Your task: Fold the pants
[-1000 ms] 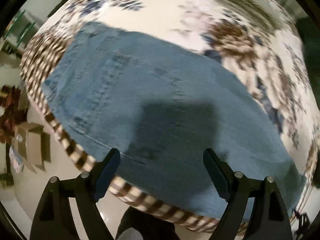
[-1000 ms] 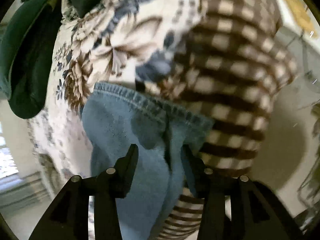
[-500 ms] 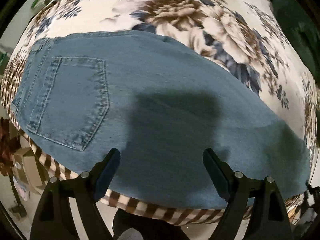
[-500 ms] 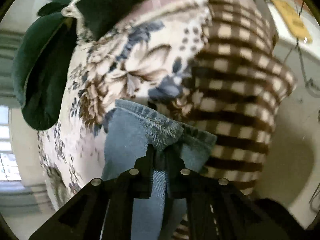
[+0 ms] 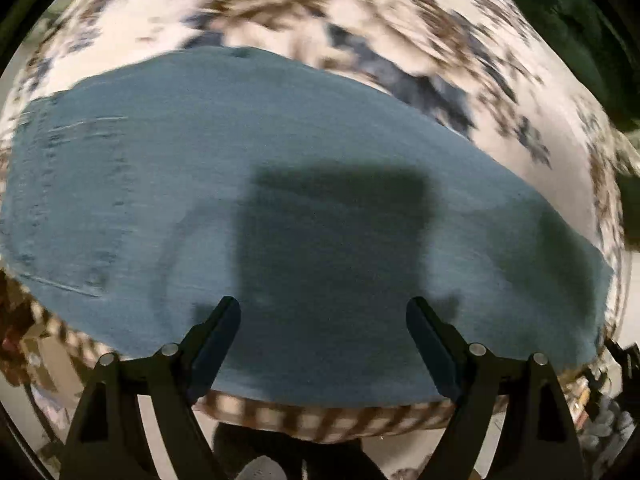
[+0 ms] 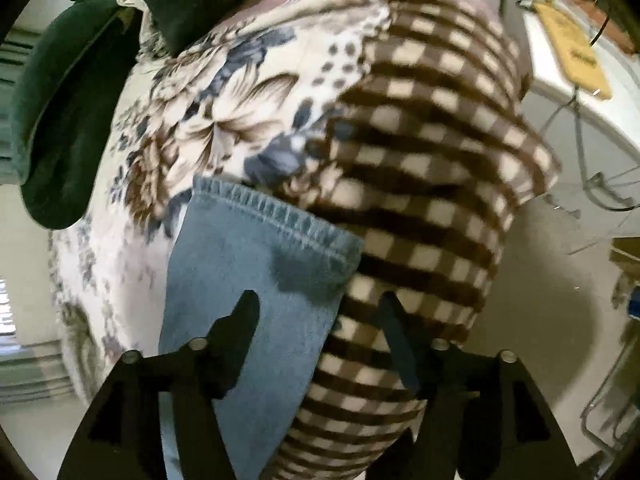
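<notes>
The pants [image 5: 280,208], blue denim, lie flat along the near edge of a bed covered by a blanket [image 6: 420,152] that is floral in the middle and brown-checked at its border. In the left wrist view the seat and thigh spread wide below the camera, with what looks like a back pocket at the left (the frame is motion-blurred, so I hold that loosely). The left claw [image 5: 323,340] hovers above the cloth with its jaws spread wide, grasping nothing. In the right wrist view the leg hem [image 6: 276,220] lies on the blanket just where floral meets check, and the right claw [image 6: 320,332] stands released over it, one finger above denim, the other above the checked border.

I judge the step in hand to be the setup for a lengthwise fold: pants laid out, no fold visible. The next move calls for the right claw to descend and clench on the hem through all layers, then carry it toward the waist, while the left claw pins or grips the seat end.
</notes>
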Motion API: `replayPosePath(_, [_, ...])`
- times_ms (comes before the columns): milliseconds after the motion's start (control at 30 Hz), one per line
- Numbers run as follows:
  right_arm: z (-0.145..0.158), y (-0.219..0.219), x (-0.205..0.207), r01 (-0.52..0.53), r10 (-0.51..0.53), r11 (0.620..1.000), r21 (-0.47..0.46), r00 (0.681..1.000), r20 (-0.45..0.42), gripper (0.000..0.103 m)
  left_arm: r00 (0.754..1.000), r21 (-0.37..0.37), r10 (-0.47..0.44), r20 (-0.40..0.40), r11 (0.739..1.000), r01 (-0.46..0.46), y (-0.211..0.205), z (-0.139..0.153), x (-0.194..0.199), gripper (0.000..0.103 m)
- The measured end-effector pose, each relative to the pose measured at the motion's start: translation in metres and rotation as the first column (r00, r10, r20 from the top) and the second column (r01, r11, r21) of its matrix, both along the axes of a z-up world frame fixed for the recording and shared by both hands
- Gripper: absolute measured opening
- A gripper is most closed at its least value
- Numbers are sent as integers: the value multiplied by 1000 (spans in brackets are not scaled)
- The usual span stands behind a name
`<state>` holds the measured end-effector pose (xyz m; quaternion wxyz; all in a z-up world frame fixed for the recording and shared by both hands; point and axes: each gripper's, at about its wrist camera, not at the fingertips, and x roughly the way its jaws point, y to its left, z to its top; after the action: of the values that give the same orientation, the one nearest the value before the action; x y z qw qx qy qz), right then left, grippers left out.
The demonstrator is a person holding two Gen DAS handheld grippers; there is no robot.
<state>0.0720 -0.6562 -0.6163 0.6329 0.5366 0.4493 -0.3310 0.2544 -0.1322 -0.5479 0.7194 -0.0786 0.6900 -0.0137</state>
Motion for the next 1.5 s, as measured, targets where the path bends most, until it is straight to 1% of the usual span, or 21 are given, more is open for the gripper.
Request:
replayPosePath(67, [-18,-1,1,-7,5,999,49,1000,28,67,999,-30,-35,-12,999,34,-16,-15,3,84])
replayPosePath(167, [-40,-4,-1,40,-54,993,107,990,133,66,998,21,-68,-8,997,68,-29,-38,4,86])
replayPosePath(233, [-40,-1,1,68,-95,992,109,958,272,61,998,13,-68,7,998,68,-32,-45,5,93])
replayPosePath(267, [-40,-2,5,59,-97,991,121,939,330,61,998,2,-68,14,998,68,-34,-47,7,99])
replayPosePath(300, [-42,-2,12,35,-77,992,124,931,356,61,997,-14,-71,19,997,72,-35,-50,5,103])
replayPosePath(400, [-69,-6,26,-18,-46,984,175,933,357,63,996,-2,-85,20,996,85,-36,-59,4,103])
replayPosePath(500, [-80,-10,35,-37,-42,981,190,916,398,62,995,28,-95,33,995,94,-44,-66,4,103])
replayPosePath(533, [-78,-10,37,-39,-42,982,182,906,420,42,995,33,-92,34,995,91,-47,-68,5,103])
replayPosePath(567, [-76,-11,38,-35,-43,984,175,904,426,9,996,37,-88,34,996,87,-51,-69,5,103])
replayPosePath(667, [-66,-14,37,1,-82,985,173,885,457,9,997,38,-80,20,996,79,-60,-72,6,103])
replayPosePath(767, [-38,-7,37,-15,-43,993,119,881,471,8,998,18,-55,21,998,55,-64,-60,32,103])
replayPosePath(867, [5,6,40,-82,57,996,31,873,484,8,999,9,-6,51,1000,5,-55,-38,34,103])
replayPosePath(933, [39,24,51,-152,154,987,-45,859,489,8,996,1,32,83,999,-33,-44,-17,34,103])
replayPosePath(1033, [82,61,68,-244,274,962,-126,830,486,8,988,2,73,135,997,-74,-24,11,37,103])
replayPosePath(1100, [106,92,80,-298,346,938,-175,808,478,8,981,-20,107,160,994,-105,3,23,37,103])
replayPosePath(1200, [135,155,105,-387,455,890,-240,762,460,8,971,-31,145,189,989,-141,45,40,29,103])
replayPosePath(1267, [145,205,124,-454,531,848,-275,724,441,8,965,-24,163,204,987,-161,79,52,12,103])
replayPosePath(1333, [148,263,142,-528,611,792,-307,682,403,8,958,-9,186,219,982,-189,109,57,1,103])
replayPosePath(1367, [142,292,151,-568,645,764,-305,659,387,8,955,-2,199,219,979,-204,124,61,-10,103])
replayPosePath(1467, [113,372,172,-669,732,681,-298,609,306,8,948,-11,251,196,967,-254,175,54,-28,103])
replayPosePath(1500, [92,404,180,-714,768,641,-282,585,263,8,946,-15,264,189,964,-266,189,53,-32,103])
